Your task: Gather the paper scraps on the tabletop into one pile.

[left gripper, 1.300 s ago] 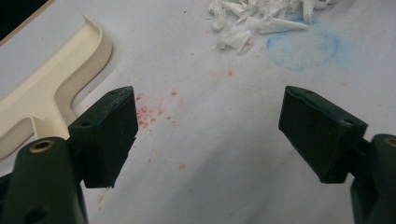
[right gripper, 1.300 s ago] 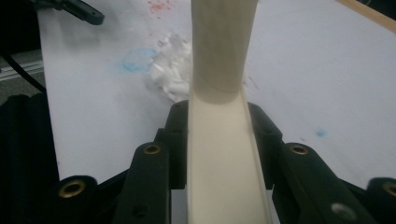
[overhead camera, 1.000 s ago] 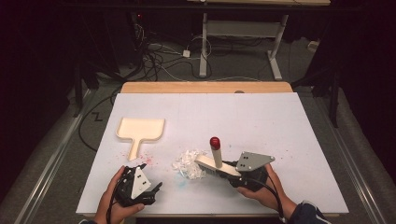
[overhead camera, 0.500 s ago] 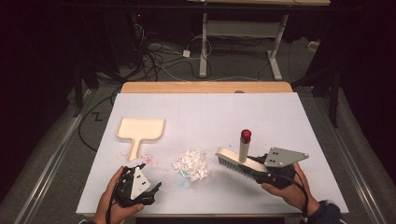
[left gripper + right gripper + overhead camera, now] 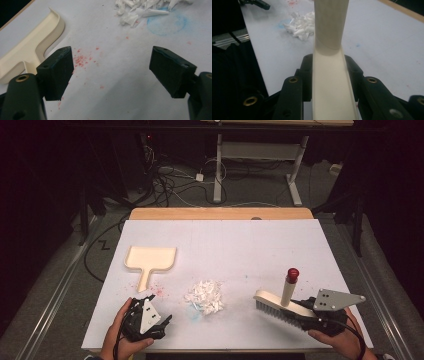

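Your right gripper [image 5: 300, 312] is clamped on the brush [image 5: 280, 302], held well to the right of the paper scraps [image 5: 205, 296] at the table's middle; your left gripper [image 5: 120, 72] sits wide and empty near the dustpan [image 5: 150, 259]. Sweep too fast and the light scraps will likely scatter past the dustpan. Since nothing steadies the dustpan, the bristles could push it away instead of loading it.

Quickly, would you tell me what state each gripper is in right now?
Left gripper: open, holding nothing.
Right gripper: closed on the brush.
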### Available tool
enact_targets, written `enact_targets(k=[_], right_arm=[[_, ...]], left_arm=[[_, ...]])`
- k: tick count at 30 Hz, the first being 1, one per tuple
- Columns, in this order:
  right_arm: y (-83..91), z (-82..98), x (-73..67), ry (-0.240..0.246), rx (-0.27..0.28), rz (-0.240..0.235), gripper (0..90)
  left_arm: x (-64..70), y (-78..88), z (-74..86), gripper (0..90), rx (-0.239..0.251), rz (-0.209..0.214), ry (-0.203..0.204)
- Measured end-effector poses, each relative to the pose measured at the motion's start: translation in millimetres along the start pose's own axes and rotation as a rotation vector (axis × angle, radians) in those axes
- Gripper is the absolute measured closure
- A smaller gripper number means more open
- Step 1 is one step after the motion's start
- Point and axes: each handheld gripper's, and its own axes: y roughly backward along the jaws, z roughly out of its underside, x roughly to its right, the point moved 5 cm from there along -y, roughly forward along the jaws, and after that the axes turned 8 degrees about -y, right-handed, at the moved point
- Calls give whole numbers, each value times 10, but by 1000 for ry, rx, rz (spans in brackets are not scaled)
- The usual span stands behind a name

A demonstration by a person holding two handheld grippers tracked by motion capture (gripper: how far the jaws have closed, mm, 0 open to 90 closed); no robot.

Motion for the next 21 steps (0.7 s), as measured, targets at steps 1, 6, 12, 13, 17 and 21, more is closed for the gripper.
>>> enact_targets(k=[1, 6, 12, 13, 17, 21], right_arm=[[14, 20, -8, -3, -8, -6, 680], [52, 104, 7, -16, -41, -37, 680], [72, 182, 195, -27, -205, -86, 675], [54, 189, 260, -31, -230, -74, 675], [-11, 144, 498, -34, -272, -57, 661], [-107, 64, 648, 43, -334, -30, 611]], left_arm=[[1, -3, 1, 184, -1, 0, -1], [0, -14, 3, 184, -3, 5, -5], [0, -34, -12, 184, 0, 18, -3], [0, -38, -16, 184, 0, 20, -4], [10, -51, -31, 184, 1, 28, -7], [20, -72, -32, 184, -3, 38, -11]])
